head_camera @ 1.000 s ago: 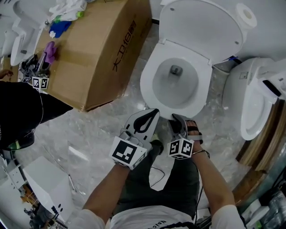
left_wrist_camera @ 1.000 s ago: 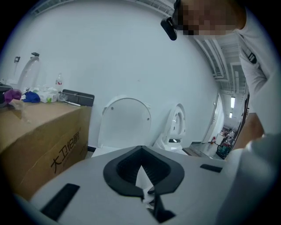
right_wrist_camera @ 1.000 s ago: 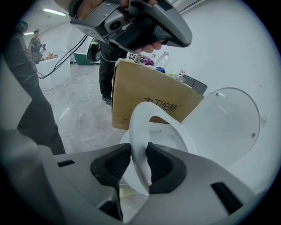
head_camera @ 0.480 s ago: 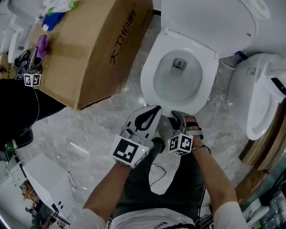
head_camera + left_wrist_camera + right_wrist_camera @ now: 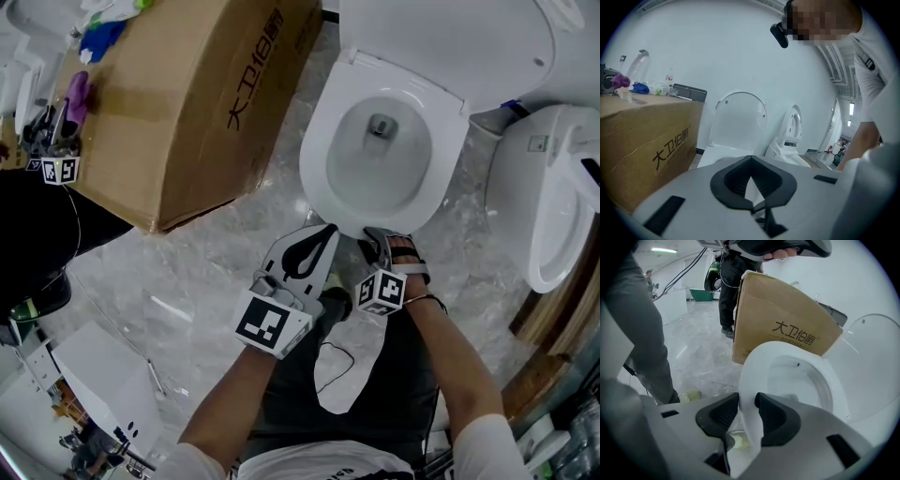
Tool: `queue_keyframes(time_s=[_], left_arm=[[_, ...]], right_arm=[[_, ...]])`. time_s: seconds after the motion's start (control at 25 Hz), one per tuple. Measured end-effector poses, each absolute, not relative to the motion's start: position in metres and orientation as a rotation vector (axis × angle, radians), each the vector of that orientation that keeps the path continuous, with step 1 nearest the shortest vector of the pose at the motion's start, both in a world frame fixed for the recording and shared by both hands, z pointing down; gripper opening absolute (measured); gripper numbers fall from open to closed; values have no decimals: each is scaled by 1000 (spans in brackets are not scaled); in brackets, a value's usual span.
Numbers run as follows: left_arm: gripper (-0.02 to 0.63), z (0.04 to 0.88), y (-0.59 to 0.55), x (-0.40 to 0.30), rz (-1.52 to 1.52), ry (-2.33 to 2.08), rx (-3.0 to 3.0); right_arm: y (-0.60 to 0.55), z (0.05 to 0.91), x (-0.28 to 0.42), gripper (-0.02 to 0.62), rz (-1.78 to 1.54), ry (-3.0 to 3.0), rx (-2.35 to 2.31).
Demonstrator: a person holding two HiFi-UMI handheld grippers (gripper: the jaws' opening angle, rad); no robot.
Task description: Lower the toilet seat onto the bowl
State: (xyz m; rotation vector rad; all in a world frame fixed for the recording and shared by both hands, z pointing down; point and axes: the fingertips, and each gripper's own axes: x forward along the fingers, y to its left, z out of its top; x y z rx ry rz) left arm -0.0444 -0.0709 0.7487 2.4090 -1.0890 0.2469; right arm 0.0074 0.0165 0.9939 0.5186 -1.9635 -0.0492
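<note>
The white toilet [image 5: 323, 192] stands ahead, its seat ring lying low over the bowl and its lid [image 5: 441, 37] upright behind. My right gripper [image 5: 375, 246] is at the seat's front edge. In the right gripper view the seat rim [image 5: 754, 366] runs between the two pads of my right gripper [image 5: 746, 401]. Its jaws have just been opening, and the pads stand beside the rim without pressing. My left gripper [image 5: 323, 232] hovers just left of it, tips together and empty. The left gripper view shows the shut left gripper [image 5: 750, 158] facing the lid [image 5: 740, 119].
A large cardboard box [image 5: 178, 103] with small items on top stands left of the toilet. A second white toilet [image 5: 544, 187] is at the right. Someone in black [image 5: 37, 234] stands at the left. My own legs and shoe [image 5: 333, 305] are below the grippers.
Both grippers have sunk slightly at the bowl's front, the right one more. The camera view has shifted, so the toilet sits a little higher in the picture.
</note>
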Motion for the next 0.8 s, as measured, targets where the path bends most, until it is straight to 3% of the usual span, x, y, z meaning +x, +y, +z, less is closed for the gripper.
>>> queue_keyframes(time_s=[0.52,0.8], left_arm=[[9,758,-68,-47,252,-1078,2396],[9,725,-62,-43,257,-1048,2425]], right_arm=[[16,1007,6,143,5,-1943,515],[16,940,3,106,130,-2033,612]])
